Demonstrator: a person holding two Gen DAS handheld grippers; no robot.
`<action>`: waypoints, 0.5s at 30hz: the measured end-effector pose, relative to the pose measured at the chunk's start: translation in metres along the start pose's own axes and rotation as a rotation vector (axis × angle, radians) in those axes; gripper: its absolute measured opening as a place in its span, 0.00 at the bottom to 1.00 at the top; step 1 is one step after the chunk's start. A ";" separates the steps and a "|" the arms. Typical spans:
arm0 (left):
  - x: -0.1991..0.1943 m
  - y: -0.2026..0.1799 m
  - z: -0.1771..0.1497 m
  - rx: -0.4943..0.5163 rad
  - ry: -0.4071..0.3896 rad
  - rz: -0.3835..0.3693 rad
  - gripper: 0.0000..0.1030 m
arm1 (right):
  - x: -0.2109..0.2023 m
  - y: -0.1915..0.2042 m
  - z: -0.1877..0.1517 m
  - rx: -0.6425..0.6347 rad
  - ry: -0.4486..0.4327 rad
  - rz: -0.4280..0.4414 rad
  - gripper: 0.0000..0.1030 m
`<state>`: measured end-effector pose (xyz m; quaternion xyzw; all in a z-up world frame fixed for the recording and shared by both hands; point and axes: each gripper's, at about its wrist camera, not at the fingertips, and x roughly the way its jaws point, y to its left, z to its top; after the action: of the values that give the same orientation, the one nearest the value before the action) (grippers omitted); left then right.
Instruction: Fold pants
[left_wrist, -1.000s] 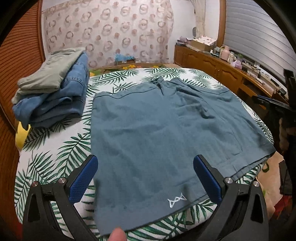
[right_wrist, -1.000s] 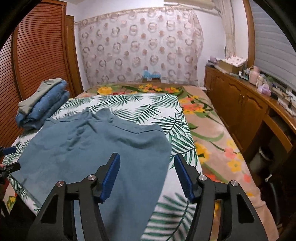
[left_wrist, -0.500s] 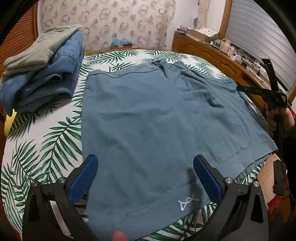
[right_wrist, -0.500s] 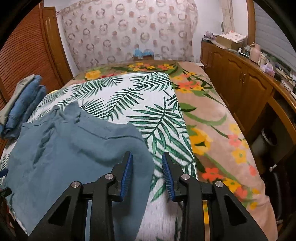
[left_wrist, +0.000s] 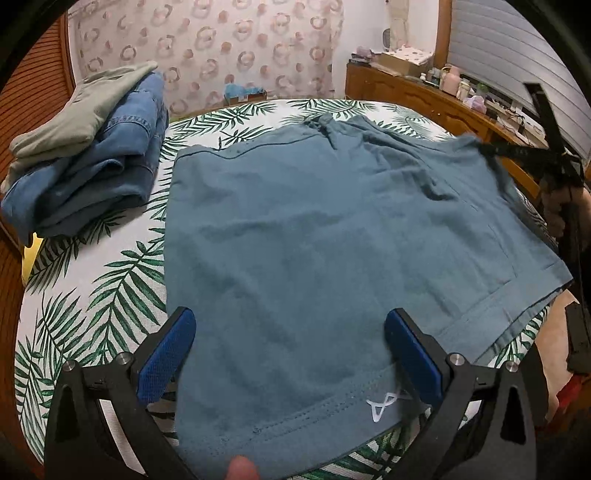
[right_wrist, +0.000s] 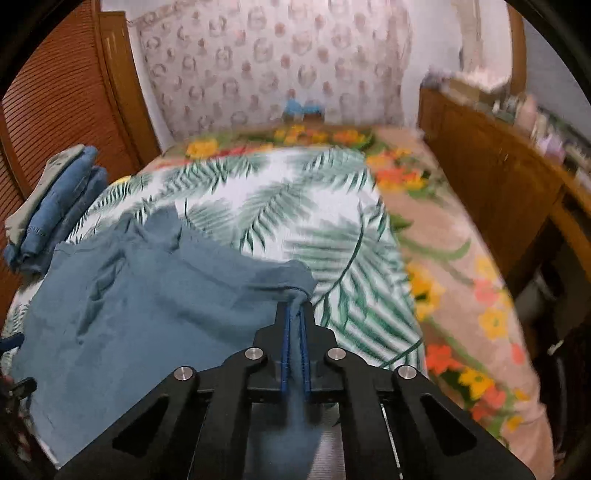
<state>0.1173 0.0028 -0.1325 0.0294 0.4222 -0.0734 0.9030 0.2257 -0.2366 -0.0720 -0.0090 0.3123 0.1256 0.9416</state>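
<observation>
Teal-blue shorts (left_wrist: 314, 240) lie spread on the leaf-print sheet (left_wrist: 92, 295), with a white logo near the closest hem. My left gripper (left_wrist: 290, 317) hovers open over that hem, its blue pads wide apart with cloth below them and nothing pinched. A person's fingertip (left_wrist: 242, 470) shows at the bottom edge. My right gripper (right_wrist: 294, 310) is shut on the far right corner of the shorts (right_wrist: 147, 314), and the cloth is bunched between its pads and lifted off the bed. In the left wrist view the right gripper (left_wrist: 487, 149) appears at the right, with the corner raised.
A stack of folded jeans topped by a grey-green garment (left_wrist: 92, 147) sits at the far left of the bed, also seen as the stack (right_wrist: 51, 206). A floral blanket (right_wrist: 461, 295) covers the bed's right side. A wooden dresser (left_wrist: 424, 99) with small items runs along the right wall.
The right gripper's jaws have closed on the corner of the shorts and lifted it. The left gripper stays open over the hem.
</observation>
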 end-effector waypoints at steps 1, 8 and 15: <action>0.000 0.000 0.000 0.000 -0.001 -0.001 1.00 | -0.012 -0.002 0.000 0.007 -0.038 -0.050 0.04; 0.000 0.001 -0.001 0.001 -0.006 0.001 1.00 | -0.020 -0.008 -0.009 -0.030 0.045 -0.246 0.06; -0.002 0.001 -0.001 0.010 0.008 -0.009 1.00 | -0.050 -0.022 -0.027 -0.011 0.046 -0.154 0.33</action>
<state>0.1158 0.0041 -0.1319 0.0325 0.4256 -0.0797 0.9008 0.1768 -0.2723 -0.0652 -0.0408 0.3313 0.0544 0.9411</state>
